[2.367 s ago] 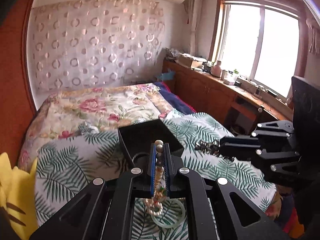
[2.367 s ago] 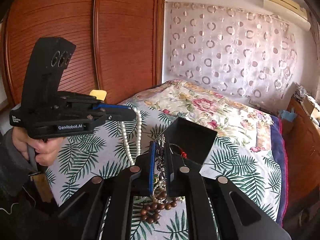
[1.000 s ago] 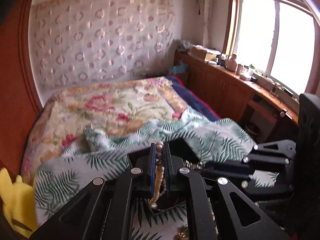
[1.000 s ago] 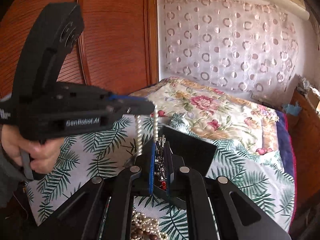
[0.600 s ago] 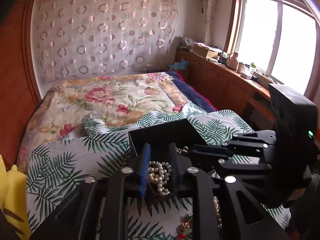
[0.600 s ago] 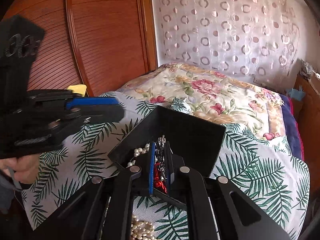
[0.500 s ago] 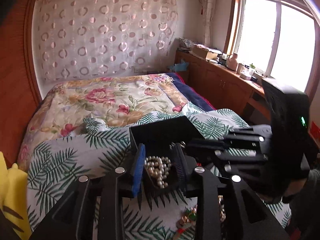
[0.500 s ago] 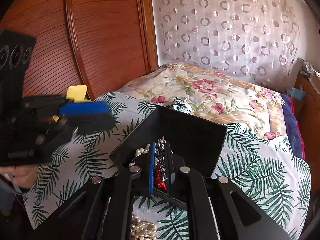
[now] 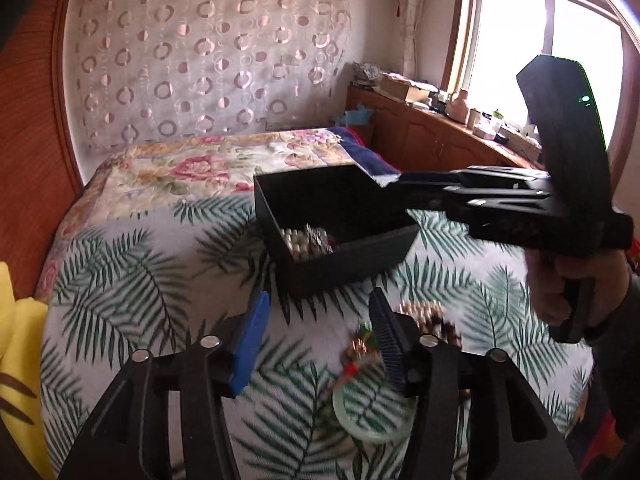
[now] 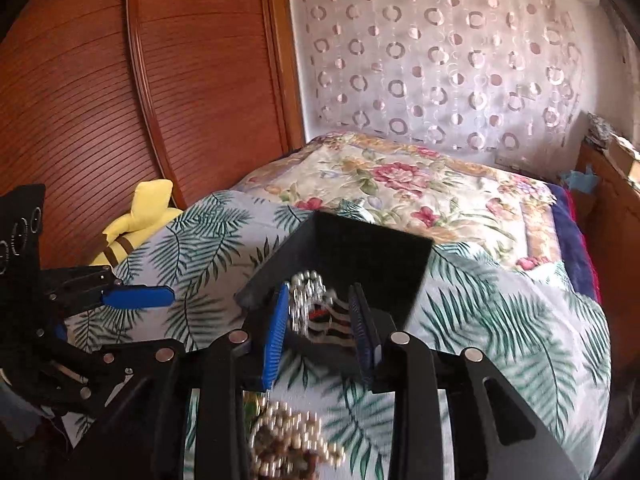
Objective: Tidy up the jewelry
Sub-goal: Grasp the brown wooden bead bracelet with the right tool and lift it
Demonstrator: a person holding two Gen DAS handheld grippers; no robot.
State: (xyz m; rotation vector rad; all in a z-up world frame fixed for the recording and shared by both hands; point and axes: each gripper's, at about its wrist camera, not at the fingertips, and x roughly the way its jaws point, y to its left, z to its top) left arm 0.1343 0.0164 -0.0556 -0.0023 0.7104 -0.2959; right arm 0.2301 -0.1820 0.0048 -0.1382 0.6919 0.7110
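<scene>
**Both claws spread wide, jewelry in the black box and loose on the bed**

Left wrist view: the left gripper has its two fingers spread well apart and holds nothing; one finger carries a blue pad, the other a dark ribbed one. It hangs over the palm-leaf bedspread. Ahead of it sits the open black box, with a heap of pearls and metallic pieces lying in its near left corner. Between and just below the fingers, loose on the bedspread, lie a pale green bangle, a small red-and-green trinket blurred by motion, and a bunch of brown and gold beads beside the right finger. The right gripper reaches in from the right above the box's far corner, gripped by a hand; from here I cannot tell how its fingers stand. A yellow plush toy shows at the left edge.

Right wrist view: the right gripper is also open wide and empty, poised over the near edge of the black box. Seen between its fingers, inside the box, is a silvery beaded strand with something red beneath, blurred. Below the gripper a pile of pearl and brown beads rests on the bedspread. The left gripper sits well to the left, clear of the box. A wooden wardrobe door stands behind the plush toy.
</scene>
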